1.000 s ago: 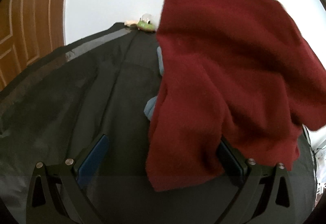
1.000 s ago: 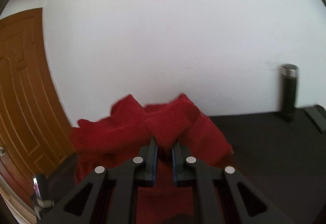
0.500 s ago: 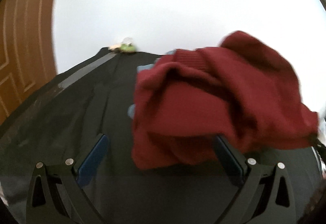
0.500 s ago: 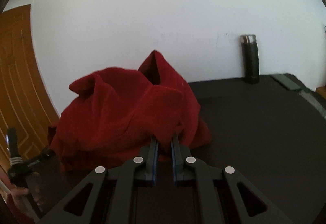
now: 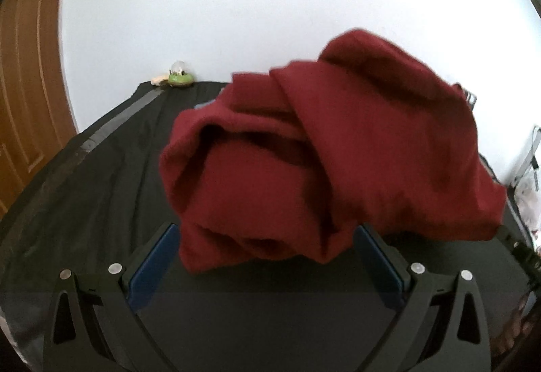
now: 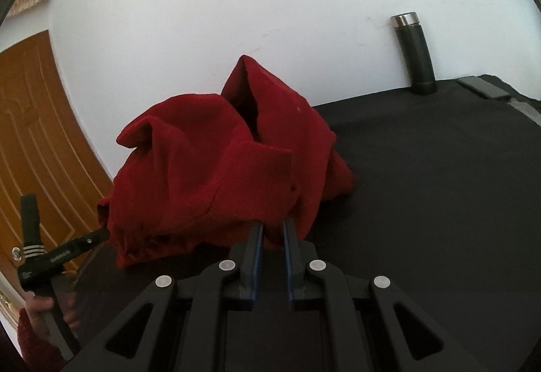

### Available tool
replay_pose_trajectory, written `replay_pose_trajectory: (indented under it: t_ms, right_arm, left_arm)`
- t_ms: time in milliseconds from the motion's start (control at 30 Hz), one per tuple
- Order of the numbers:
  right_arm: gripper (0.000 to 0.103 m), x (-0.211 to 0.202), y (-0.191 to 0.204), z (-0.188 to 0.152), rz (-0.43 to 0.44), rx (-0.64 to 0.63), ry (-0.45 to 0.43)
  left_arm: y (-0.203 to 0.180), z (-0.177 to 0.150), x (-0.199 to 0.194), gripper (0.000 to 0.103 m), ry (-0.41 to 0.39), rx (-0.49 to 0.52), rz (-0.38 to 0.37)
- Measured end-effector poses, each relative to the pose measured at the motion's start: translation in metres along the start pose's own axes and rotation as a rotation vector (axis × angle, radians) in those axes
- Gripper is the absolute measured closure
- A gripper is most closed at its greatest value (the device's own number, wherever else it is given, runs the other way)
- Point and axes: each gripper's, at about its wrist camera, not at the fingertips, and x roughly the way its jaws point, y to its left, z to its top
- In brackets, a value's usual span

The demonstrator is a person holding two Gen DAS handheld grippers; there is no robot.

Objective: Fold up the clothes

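Sweater (image 6: 216, 176) now bunched lower on table (image 6: 439, 203), right gripper (image 6: 272, 230) still clamped.

my right gripper (image 6: 272, 231) points forward and somewhat down, its jaws drawn nearly together and pinching a fold of red cloth (image 6: 216, 176) between the blue pads. my left gripper (image 5: 267, 245) has its jaws spread wide, the cloth bunched in front of them and no pad pressing on it. in the right wrist view my left hand (image 6: 50, 307) grips that tool's handle at the lower left.
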Motion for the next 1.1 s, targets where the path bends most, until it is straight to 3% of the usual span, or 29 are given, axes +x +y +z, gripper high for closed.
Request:
replay_pose_trajectory:
  t_ms: [100, 167, 200, 233, 300, 500, 833, 1100]
  right_arm:
    - [0.09, -0.004, -0.003, 0.001, -0.003, 0.013, -0.015]
    - [0.084, -0.006, -0.003, 0.003, -0.005, 0.02, -0.025]
    - [0.072, -0.005, -0.003, 0.003, -0.006, 0.021, -0.029]
    - [0.048, -0.005, -0.003, 0.002, -0.008, 0.021, -0.032]
    - [0.017, -0.006, -0.001, 0.002, -0.018, 0.019, -0.054]
    - [0.017, -0.002, -0.003, 0.003, -0.032, 0.041, -0.046]
    - [0.017, 0.01, 0.006, 0.007, 0.014, 0.048, 0.011]
    - [0.017, 0.027, 0.091, 0.042, 0.102, -0.156, -0.017]
  left_arm:
    - [-0.004, -0.008, 0.005, 0.001, 0.012, 0.021, -0.03]
    - [-0.009, -0.013, 0.008, 0.001, 0.015, 0.053, -0.045]
    - [-0.012, -0.015, 0.009, 0.001, 0.016, 0.069, -0.051]
    - [-0.013, -0.017, 0.011, 0.001, 0.019, 0.08, -0.056]
    - [-0.015, -0.019, 0.015, 0.001, 0.032, 0.092, -0.07]
    - [-0.008, -0.019, 0.03, 0.001, 0.075, 0.061, -0.12]
    - [0.011, -0.013, 0.03, 0.001, 0.06, 0.063, -0.167]
    - [0.052, -0.024, 0.033, 0.001, 0.076, 0.004, -0.178]
